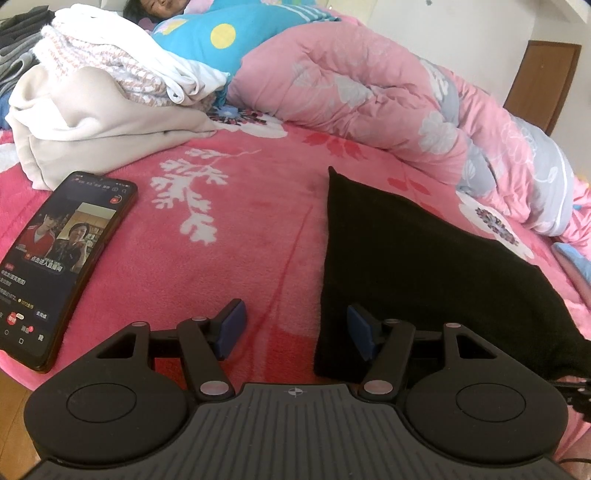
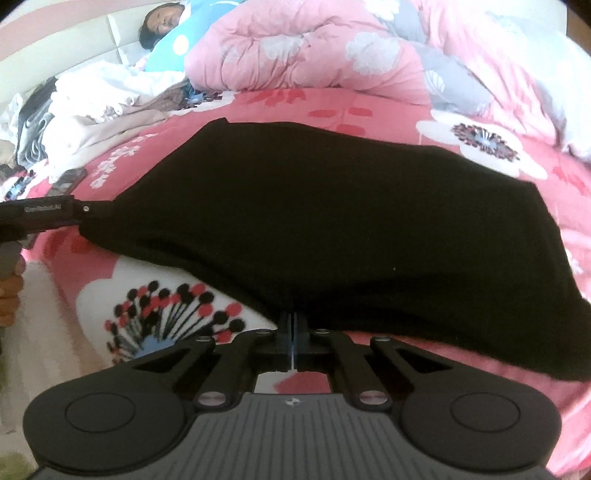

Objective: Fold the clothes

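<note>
A black garment (image 1: pixel 417 273) lies flat on the pink floral blanket (image 1: pixel 240 229); it also shows in the right wrist view (image 2: pixel 332 221). My left gripper (image 1: pixel 295 326) is open, its blue pads astride the garment's near left edge, one pad over the cloth and one over the blanket. My right gripper (image 2: pixel 293 325) is shut on the garment's near edge. The left gripper's body (image 2: pixel 40 216) shows at the garment's left corner in the right wrist view.
A phone (image 1: pixel 62 266) with a lit screen lies on the blanket at the left. A pile of pale clothes (image 1: pixel 99 110) sits behind it. A pink quilt (image 1: pixel 369 92) is heaped at the back, with a person (image 1: pixel 159 7) lying beyond.
</note>
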